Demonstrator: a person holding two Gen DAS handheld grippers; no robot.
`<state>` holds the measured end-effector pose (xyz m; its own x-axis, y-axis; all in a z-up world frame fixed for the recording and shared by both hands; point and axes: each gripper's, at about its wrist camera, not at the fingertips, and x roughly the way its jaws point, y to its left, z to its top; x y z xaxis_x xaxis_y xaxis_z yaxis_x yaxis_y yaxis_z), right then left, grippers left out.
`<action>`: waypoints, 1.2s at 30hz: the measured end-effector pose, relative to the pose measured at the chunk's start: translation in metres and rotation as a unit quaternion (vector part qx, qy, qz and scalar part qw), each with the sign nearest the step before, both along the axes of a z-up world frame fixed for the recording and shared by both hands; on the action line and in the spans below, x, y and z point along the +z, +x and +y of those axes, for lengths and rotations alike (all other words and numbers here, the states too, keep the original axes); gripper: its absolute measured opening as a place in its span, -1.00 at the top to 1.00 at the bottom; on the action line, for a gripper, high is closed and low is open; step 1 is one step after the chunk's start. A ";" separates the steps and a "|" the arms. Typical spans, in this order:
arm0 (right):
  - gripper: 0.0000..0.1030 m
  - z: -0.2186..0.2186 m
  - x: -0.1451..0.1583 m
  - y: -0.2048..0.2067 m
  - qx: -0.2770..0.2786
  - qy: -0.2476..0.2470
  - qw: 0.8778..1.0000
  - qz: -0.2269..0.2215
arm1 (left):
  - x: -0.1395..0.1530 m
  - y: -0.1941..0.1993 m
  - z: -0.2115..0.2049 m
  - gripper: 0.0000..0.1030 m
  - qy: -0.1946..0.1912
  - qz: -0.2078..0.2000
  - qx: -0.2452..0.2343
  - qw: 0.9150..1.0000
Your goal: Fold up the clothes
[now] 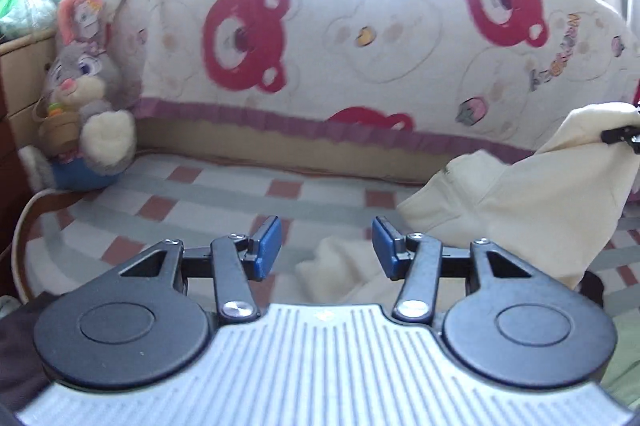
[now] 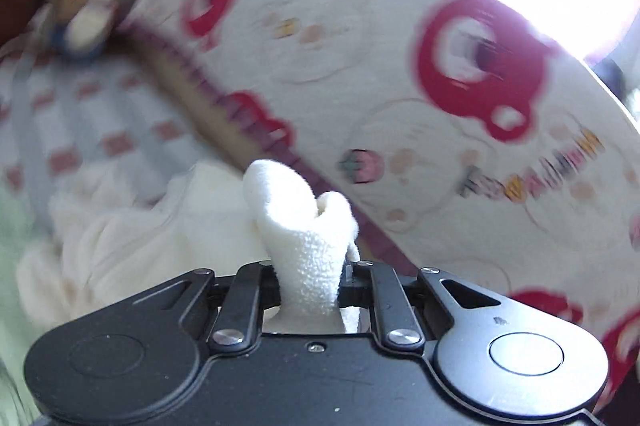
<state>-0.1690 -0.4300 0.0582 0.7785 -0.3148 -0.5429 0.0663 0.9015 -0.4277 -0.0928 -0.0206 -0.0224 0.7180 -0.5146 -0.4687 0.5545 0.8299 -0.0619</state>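
Observation:
A cream-white fleecy garment (image 1: 520,209) hangs at the right of the left wrist view, lifted by my right gripper (image 1: 618,135), with its lower part lying on the checked seat. My left gripper (image 1: 326,248) is open and empty, its blue pads (image 1: 268,246) spread just above the garment's low edge. In the right wrist view my right gripper (image 2: 310,278) is shut on a bunched fold of the same garment (image 2: 308,246), which sticks up between the jaws. The rest of the garment (image 2: 140,234) trails down to the left.
A sofa back draped with a cream blanket printed with red bears (image 1: 360,37) stands behind. The seat has a red and grey checked cover (image 1: 192,193). A grey plush rabbit (image 1: 84,93) sits at the left end by a wicker drawer unit (image 1: 20,73).

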 end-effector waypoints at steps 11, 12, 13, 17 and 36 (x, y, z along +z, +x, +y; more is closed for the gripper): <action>0.33 -0.098 -0.070 -0.024 -0.179 0.114 0.977 -0.039 | -0.101 -0.001 -0.110 -0.02 0.033 0.075 -0.135 0.987; 0.22 -0.096 -0.069 -0.033 -0.183 0.125 0.973 -0.059 | -0.114 -0.001 -0.115 -0.02 0.022 0.098 -0.148 0.984; 0.01 -0.095 -0.069 -0.043 -0.186 0.138 0.970 -0.078 | -0.126 0.001 -0.118 -0.03 0.011 0.122 -0.152 0.981; -0.16 -0.075 -0.091 -0.076 -0.145 0.255 0.952 -0.086 | -0.158 0.006 -0.125 -0.03 0.011 0.161 -0.146 0.976; -0.22 -0.052 -0.250 -0.075 -0.271 0.475 0.837 -0.001 | -0.198 0.012 -0.161 -0.21 0.015 0.216 -0.136 0.967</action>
